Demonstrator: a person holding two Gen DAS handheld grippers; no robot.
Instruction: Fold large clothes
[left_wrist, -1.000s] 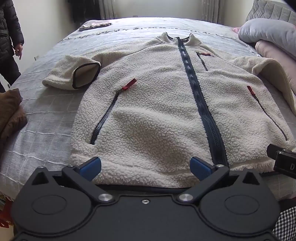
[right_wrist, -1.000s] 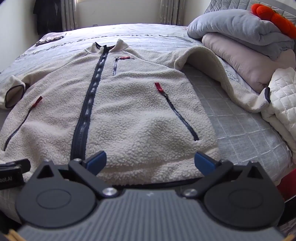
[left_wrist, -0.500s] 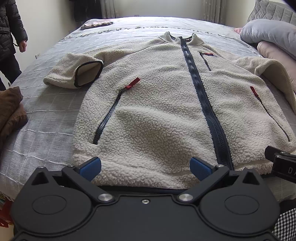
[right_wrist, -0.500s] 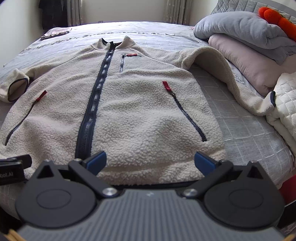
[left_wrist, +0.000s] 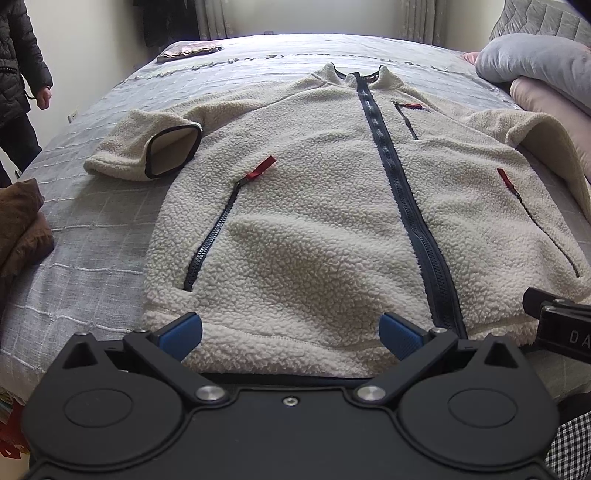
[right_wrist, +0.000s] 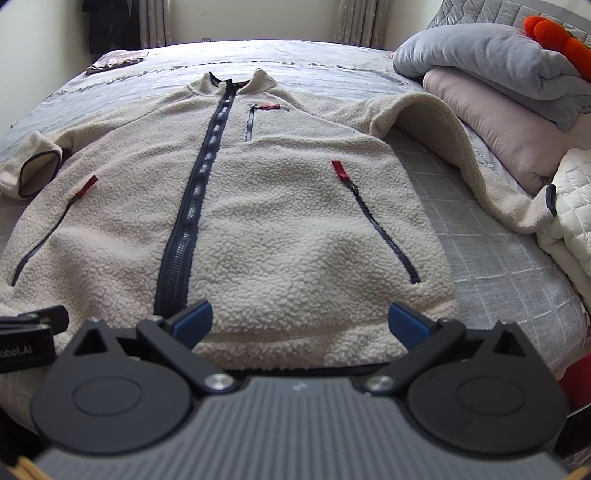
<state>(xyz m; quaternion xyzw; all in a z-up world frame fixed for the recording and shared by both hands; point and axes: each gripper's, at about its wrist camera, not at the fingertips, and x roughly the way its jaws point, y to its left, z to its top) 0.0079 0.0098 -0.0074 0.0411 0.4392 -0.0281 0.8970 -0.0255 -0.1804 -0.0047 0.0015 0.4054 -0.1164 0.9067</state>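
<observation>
- The grey checked bedspread (left_wrist: 92, 229) carries my cream fleece zip-up jacket (left_wrist: 314, 221), spread flat, front up
- Its long axis runs straight away from me, collar far, hem nearest, just ahead of both claws
- My left gripper (left_wrist: 290, 328) gapes wide, holding nothing, nearer the folded-in left sleeve (left_wrist: 147, 155)
- My right gripper (right_wrist: 300, 321) is equally spread and empty, nearer the outstretched sleeve (right_wrist: 461, 155)

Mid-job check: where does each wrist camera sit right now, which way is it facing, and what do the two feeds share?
Left wrist: behind the open left gripper at the bed's foot, facing along the cream fleece jacket with navy zipper to its collar; the right gripper's black tip intrudes at right.
Right wrist: behind the open right gripper, facing the same way; the left gripper's tip shows at left.
Shared: jacket, grey checked bedspread, stacked grey and pink bedding.
</observation>
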